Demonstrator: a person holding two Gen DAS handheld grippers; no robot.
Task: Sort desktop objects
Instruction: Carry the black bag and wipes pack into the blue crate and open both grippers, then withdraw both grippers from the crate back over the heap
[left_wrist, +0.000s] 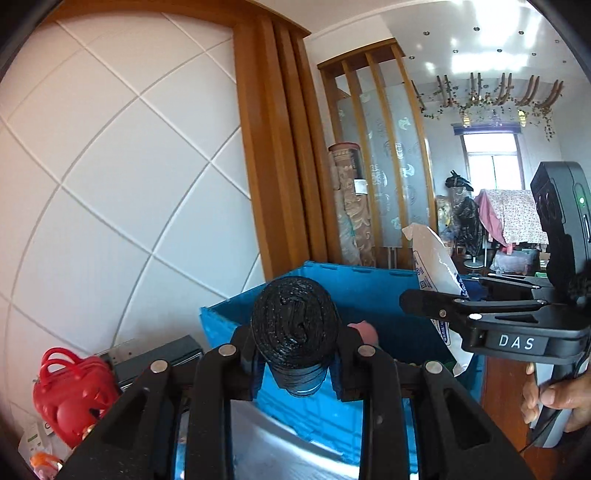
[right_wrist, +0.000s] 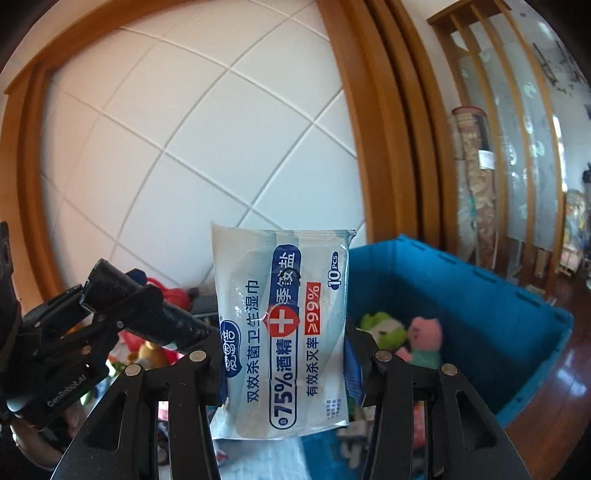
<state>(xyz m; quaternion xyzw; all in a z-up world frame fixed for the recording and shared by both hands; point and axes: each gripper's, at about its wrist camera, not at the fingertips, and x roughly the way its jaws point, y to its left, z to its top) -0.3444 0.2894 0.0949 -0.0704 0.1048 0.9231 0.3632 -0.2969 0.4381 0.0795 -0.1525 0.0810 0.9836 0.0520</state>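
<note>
left gripper (left_wrist: 295, 354) jaws clamped on a black roll (left_wrist: 295, 332), held up before the blue bin (left_wrist: 373, 291); right gripper (right_wrist: 284, 354) jaws clamped on a wipes pack (right_wrist: 284, 325), upright, beside that bin; plush toys (right_wrist: 406, 332) lie inside.

Blue bin (right_wrist: 480, 295) open on top, way in from above clear; plush toys (right_wrist: 402, 332) lie on its floor. White panelled wall (left_wrist: 110, 184) close behind, wooden frame (left_wrist: 273, 166) beside. Red toy (left_wrist: 70, 391) crowds left side.
</note>
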